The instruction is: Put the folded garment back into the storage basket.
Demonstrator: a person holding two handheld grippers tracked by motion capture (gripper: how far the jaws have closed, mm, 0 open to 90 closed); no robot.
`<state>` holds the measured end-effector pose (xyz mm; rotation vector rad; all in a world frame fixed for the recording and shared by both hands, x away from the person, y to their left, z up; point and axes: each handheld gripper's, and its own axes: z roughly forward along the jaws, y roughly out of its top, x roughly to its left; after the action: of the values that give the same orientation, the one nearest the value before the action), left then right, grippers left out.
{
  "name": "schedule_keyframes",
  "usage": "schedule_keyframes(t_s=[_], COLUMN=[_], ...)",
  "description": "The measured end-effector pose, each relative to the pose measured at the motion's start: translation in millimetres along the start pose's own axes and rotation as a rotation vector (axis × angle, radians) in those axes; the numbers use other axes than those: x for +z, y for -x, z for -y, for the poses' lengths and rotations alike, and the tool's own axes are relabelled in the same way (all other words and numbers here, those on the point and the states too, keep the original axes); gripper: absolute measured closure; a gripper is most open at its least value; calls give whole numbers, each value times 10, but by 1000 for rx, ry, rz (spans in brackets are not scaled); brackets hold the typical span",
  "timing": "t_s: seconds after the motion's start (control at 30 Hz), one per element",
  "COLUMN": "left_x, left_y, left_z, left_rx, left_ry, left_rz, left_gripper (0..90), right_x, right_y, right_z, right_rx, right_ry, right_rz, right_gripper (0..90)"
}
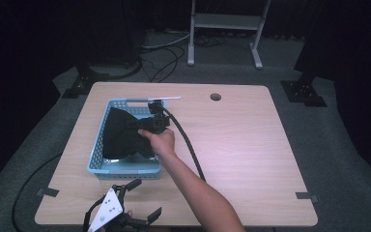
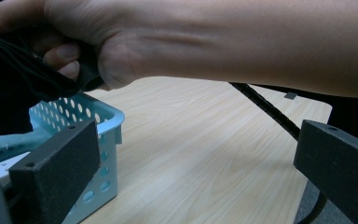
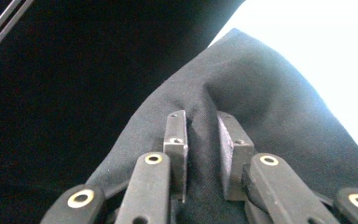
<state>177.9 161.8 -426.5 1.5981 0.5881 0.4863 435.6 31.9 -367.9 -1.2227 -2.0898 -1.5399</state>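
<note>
The black cloth [image 1: 125, 137] is soft, limp and light; it drapes and sags, so a pinched fold near an edge is the surest hold. The right tongs [image 3: 203, 140] are closed tight on just such a fold, the cloth hanging below them into the blue basket [image 1: 101, 140]. The left tongs [image 1: 140, 199] stand wide apart with nothing between them, near the basket's corner. Under both lies a smooth pale wooden desk [image 1: 241, 140]; beyond it are grey carpet and a dark room.
</note>
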Motion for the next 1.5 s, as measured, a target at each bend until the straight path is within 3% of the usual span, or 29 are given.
schedule_keyframes(t_s=[1.13,1.23,1.4,1.5], left_x=[-18,-21,-17,-14], left_y=[2,0,4,8], left_z=[-10,-11,-9,-9], left_rx=[-2,-2,-4,-2], left_ry=[9,9,9,8], left_rz=[-2,-2,-1,0], left_gripper=[0,0,0,0], right_x=[56,51,-15,-34], right_y=[68,86,45,24], right_z=[-38,-49,-115,-125], right_rx=[14,18,-47,-65], right_ry=[-19,-20,-24,-42], right_rz=[34,38,92,93], right_gripper=[757,709,663,633])
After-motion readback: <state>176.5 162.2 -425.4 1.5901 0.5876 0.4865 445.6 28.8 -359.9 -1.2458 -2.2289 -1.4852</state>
